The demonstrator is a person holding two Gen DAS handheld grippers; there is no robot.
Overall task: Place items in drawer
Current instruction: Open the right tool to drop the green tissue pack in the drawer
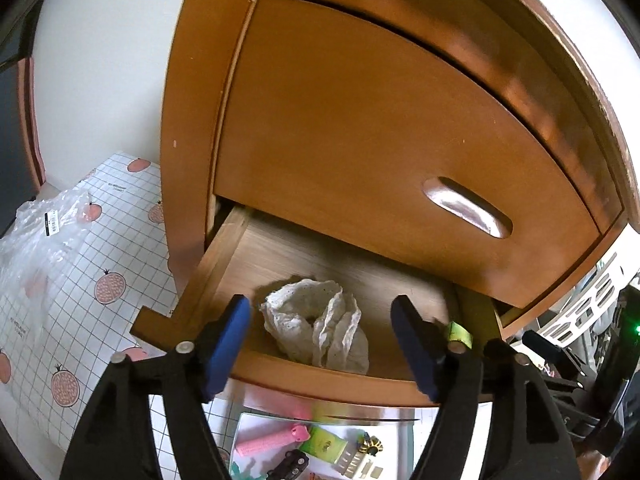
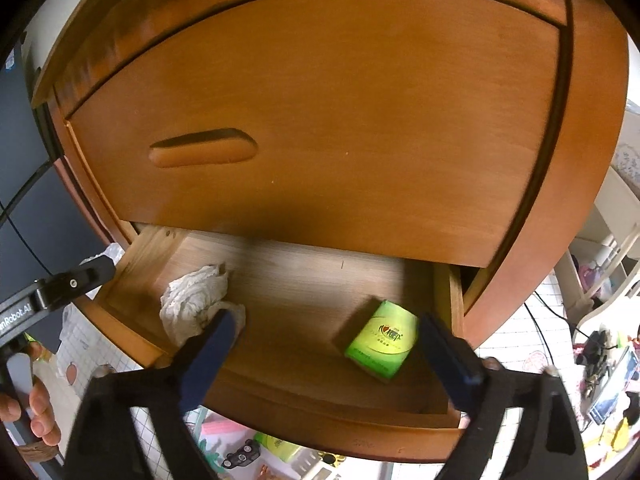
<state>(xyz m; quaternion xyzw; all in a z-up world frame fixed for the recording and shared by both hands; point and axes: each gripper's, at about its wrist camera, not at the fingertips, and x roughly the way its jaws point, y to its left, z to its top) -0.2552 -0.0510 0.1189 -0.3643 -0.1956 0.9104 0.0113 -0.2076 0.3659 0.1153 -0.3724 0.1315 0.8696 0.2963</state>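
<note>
The lower drawer [image 1: 224,256] [image 2: 136,280] of a brown wooden nightstand is pulled out. A crumpled white cloth [image 1: 320,326] [image 2: 192,300] lies in its left part. A green tissue pack [image 2: 380,340] rests on the drawer floor at the right, seen in the right wrist view only. My left gripper [image 1: 320,348] hangs open above the cloth, nothing between its blue pads. Over the drawer's front edge my right gripper [image 2: 320,356] is open too, with the green pack just left of its right finger [image 2: 448,360]. A tray [image 1: 248,428] below the drawer carries a pink item [image 1: 272,442], another green pack [image 1: 324,446] and several small things.
The upper drawer front [image 1: 360,128] [image 2: 320,120] is closed and overhangs the open drawer. A plastic bag [image 1: 44,236] lies on a fruit-print sheet [image 1: 108,264] to the left. A hand [image 2: 36,412] holds the left gripper's handle. Clutter and white furniture [image 2: 608,232] stand at the right.
</note>
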